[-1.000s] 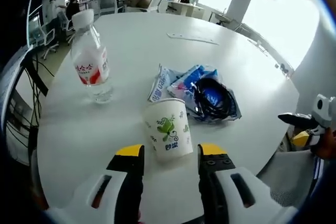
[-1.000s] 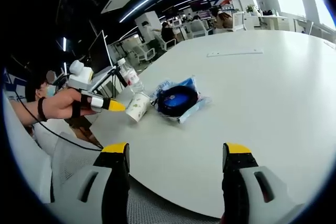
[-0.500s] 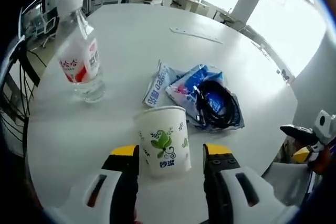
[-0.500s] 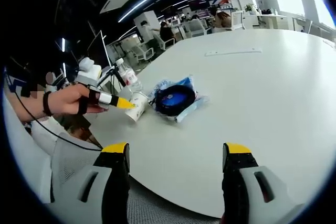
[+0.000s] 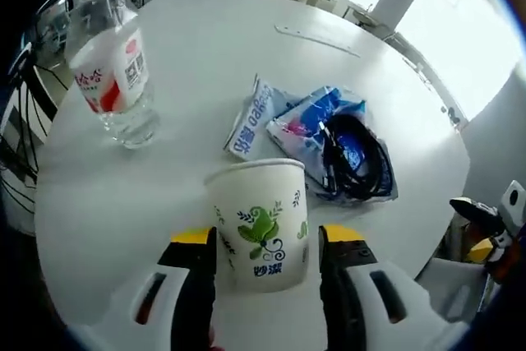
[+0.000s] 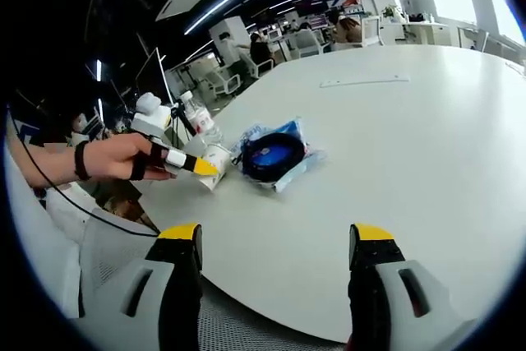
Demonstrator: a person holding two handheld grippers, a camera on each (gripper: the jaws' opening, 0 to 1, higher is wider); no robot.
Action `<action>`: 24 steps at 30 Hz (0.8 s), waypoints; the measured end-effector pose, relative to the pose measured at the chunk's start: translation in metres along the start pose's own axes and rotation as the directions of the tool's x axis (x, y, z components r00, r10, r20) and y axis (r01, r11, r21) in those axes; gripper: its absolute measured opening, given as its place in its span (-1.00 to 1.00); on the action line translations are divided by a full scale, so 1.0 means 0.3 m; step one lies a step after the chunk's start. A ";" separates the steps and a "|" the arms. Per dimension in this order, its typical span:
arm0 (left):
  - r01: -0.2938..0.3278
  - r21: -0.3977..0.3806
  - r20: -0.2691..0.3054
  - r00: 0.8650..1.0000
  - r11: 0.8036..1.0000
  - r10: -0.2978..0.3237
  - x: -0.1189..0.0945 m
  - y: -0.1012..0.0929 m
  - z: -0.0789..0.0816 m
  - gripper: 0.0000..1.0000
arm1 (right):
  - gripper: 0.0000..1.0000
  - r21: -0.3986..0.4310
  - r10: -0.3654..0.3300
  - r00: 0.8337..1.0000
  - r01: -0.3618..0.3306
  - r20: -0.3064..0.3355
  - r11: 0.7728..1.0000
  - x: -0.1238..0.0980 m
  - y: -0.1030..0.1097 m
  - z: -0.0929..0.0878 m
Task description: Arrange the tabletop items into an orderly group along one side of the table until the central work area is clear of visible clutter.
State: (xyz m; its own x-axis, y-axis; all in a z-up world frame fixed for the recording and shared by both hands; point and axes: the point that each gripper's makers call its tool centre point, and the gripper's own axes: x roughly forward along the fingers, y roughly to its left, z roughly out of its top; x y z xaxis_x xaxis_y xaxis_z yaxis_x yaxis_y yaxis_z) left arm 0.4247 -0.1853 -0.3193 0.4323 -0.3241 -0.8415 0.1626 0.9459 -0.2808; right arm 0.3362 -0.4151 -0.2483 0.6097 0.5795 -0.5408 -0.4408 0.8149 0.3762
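- Now your left gripper (image 5: 263,240) has closed the gap on the paper cup (image 5: 259,211): a second ago the cup stood ahead of the yellow tips, and now it sits between them. The jaws are spread, one on each side of the cup; whether they touch its wall yet, I cannot tell.
- That puts you at the grasp step, I judge: squeeze gently, since a thin paper cup will likely buckle.
- Just beyond the cup, at about 1 o'clock in the left gripper view, lies the blue packet (image 5: 325,125) with the black cable coil (image 5: 353,158) on top, and a white-and-blue wrapper (image 5: 251,113) at 12 o'clock beside it.
- At 10 o'clock stands the water bottle (image 5: 111,71), upright, apart from the rest.
- Farther off at 12 o'clock, a white strip (image 5: 316,39) lies alone on the table (image 5: 148,195).
- Your right gripper (image 6: 275,244) hangs over the near table edge, jaws wide apart and holding nothing, unchanged over the last second.
- All the items still sit together; nothing is lined up along a side yet.
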 end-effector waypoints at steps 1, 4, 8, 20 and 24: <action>-0.002 0.007 -0.005 1.000 1.000 0.002 0.002 -0.001 -0.003 -0.03 | 0.45 0.000 -0.001 1.000 0.001 0.001 1.000 0.000 -0.001 0.001; -0.003 0.008 -0.013 1.000 1.000 0.003 0.011 0.004 -0.006 -0.08 | 0.46 0.000 0.000 1.000 0.000 0.000 1.000 0.003 -0.003 0.003; -0.003 0.004 -0.022 1.000 1.000 0.004 0.012 0.008 -0.015 -0.13 | 0.47 -0.008 0.004 1.000 -0.004 -0.007 1.000 0.007 -0.001 0.005; 0.014 -0.011 -0.009 1.000 1.000 -0.014 -0.008 0.019 -0.021 -0.19 | 0.49 -0.029 0.020 1.000 -0.021 -0.009 0.999 0.028 0.017 0.034; 0.017 -0.004 0.001 1.000 1.000 -0.017 -0.024 0.026 -0.018 -0.20 | 0.48 -0.042 0.033 0.999 -0.034 -0.017 0.999 0.039 0.037 0.039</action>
State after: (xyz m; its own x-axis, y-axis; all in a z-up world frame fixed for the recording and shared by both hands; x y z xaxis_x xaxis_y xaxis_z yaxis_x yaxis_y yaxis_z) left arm 0.4181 -0.1753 -0.3179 0.4307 -0.3400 -0.8360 0.1660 0.9403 -0.2970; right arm 0.3461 -0.3992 -0.2415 0.5835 0.6060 -0.5406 -0.4886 0.7937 0.3624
